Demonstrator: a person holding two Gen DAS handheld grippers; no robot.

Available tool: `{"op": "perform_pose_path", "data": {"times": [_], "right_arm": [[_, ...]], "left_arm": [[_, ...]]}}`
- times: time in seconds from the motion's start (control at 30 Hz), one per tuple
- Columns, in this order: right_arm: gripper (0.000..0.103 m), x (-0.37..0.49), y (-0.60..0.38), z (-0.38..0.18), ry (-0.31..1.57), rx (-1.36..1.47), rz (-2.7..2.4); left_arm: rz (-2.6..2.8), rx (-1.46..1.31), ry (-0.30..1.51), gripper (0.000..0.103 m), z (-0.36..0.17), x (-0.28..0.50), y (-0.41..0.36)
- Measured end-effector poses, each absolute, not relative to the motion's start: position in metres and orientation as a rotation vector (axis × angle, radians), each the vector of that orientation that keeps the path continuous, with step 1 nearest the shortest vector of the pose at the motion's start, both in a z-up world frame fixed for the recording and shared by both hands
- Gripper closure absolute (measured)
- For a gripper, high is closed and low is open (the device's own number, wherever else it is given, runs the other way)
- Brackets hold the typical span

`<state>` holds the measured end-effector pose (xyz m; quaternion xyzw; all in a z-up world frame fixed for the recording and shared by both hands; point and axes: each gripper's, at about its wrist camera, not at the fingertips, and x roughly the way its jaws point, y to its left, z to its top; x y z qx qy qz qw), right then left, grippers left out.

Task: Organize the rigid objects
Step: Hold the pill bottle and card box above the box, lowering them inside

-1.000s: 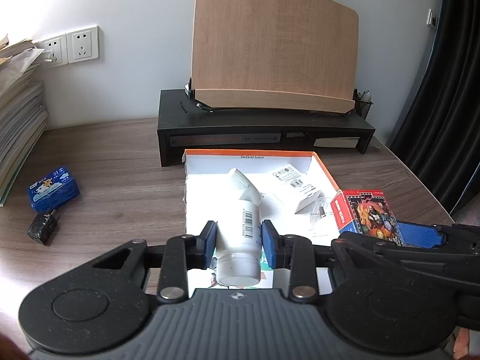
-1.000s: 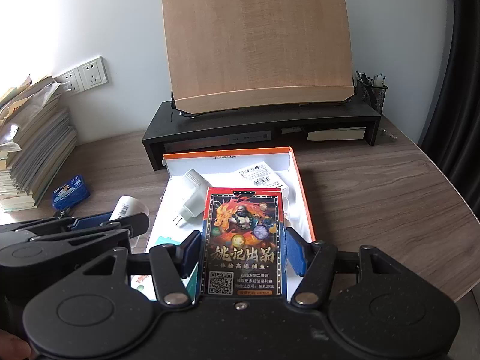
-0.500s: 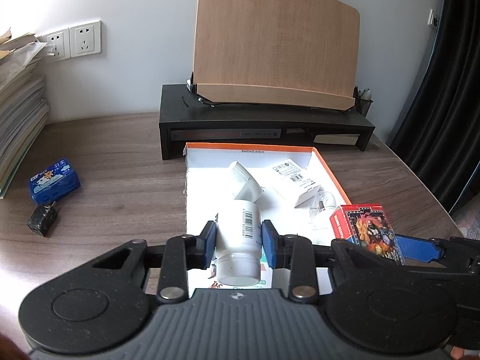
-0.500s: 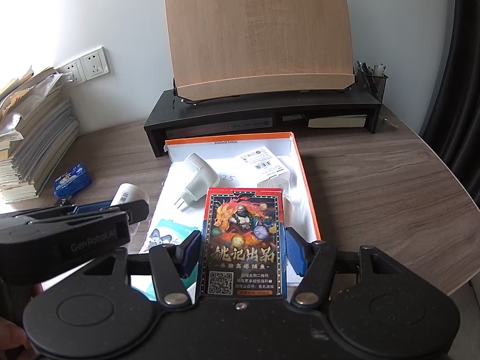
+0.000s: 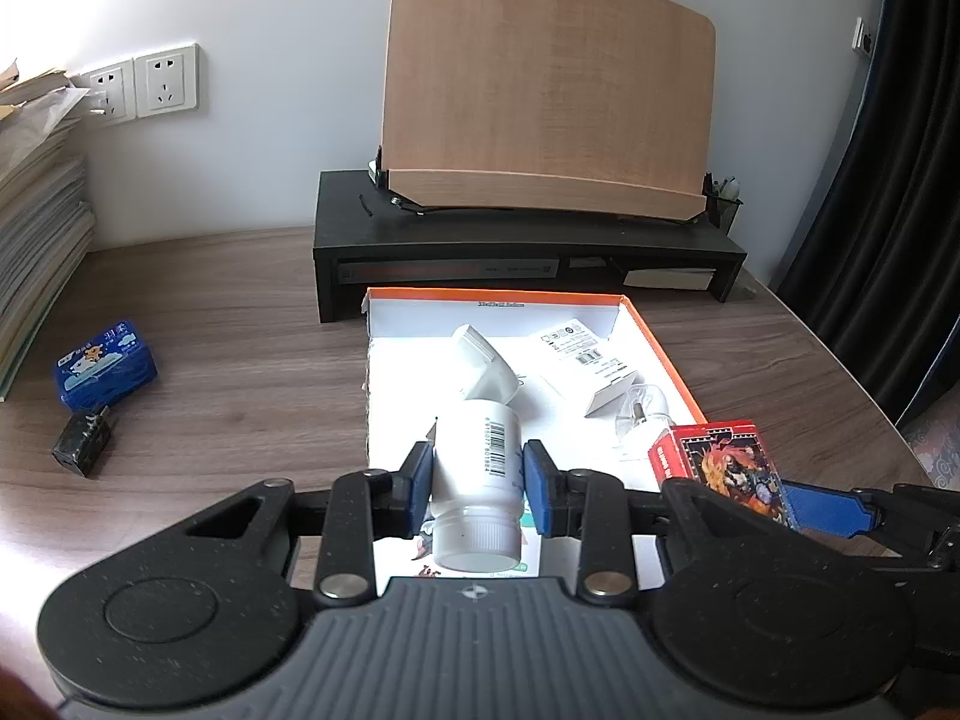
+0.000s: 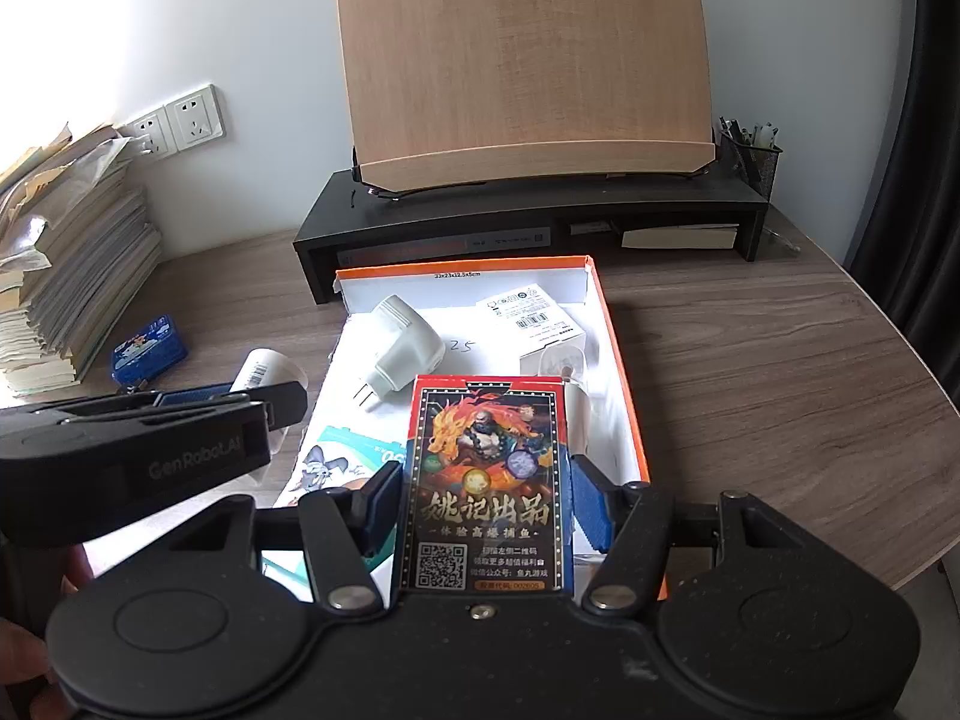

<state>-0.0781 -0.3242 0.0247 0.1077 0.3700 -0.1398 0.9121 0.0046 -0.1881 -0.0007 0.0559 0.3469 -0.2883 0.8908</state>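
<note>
Left gripper (image 5: 477, 474): closed on the bottle (image 5: 477, 477), which is clamped across its body between the blue pads, cap toward the camera.
Right gripper (image 6: 483, 495): closed on the card box (image 6: 487, 483), which is held by its two long edges, printed face up.
Bottle place: it is held over the near left part of the tray (image 5: 660, 354), clear of the floor as far as can be judged.
Card box place: it is held over the near right part of the tray, close to the orange wall.
Tray contents: a white plug (image 6: 403, 354) is seen at far left, a white carton (image 6: 531, 315) at far right, a small clear item (image 5: 645, 411) near right; what that item is cannot be told.
Outside the tray: a blue tin (image 5: 105, 363) and a black adapter (image 5: 84, 444) are left on the desk (image 6: 750, 372), well to the left.
Bottle handling: it is judged light, stiff and smooth; a round wall may roll or slip, so it is best gripped mid-body, below the cap.
Card box handling: it is judged light with thin card walls; a hard squeeze may dent it, so it is best taken on the long edges near the middle.
Release: free floor between the plug and the carton looks to be needed.
</note>
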Motion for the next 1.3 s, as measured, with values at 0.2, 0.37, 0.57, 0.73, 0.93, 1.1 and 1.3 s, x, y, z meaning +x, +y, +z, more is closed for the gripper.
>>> {"op": "perform_pose_path", "data": {"times": [0.2, 0.37, 0.57, 0.73, 0.93, 1.1, 1.3], "right_arm": [[0.032, -0.076, -0.324, 0.024, 0.762, 0.222, -0.284], [0.032, -0.074, -0.323, 0.023, 0.764, 0.22, -0.284], [0.032, -0.072, -0.323, 0.023, 0.763, 0.219, -0.28], [0.032, -0.071, -0.322, 0.023, 0.763, 0.219, -0.277], [0.032, -0.07, -0.322, 0.023, 0.762, 0.22, -0.275], [0.032, -0.068, -0.324, 0.023, 0.762, 0.224, -0.28], [0.032, -0.064, -0.329, 0.023, 0.759, 0.226, -0.287]], "left_arm": [[-0.599, 0.122, 0.716, 0.07, 0.0, 0.005, -0.189], [-0.603, 0.122, 0.716, 0.07, -0.001, 0.007, -0.191], [-0.604, 0.12, 0.715, 0.07, 0.0, 0.009, -0.192], [-0.604, 0.121, 0.712, 0.07, 0.001, 0.01, -0.193], [-0.604, 0.118, 0.712, 0.07, 0.001, 0.012, -0.192], [-0.605, 0.117, 0.713, 0.07, 0.001, 0.013, -0.192], [-0.603, 0.115, 0.719, 0.07, -0.001, 0.016, -0.193]]}}
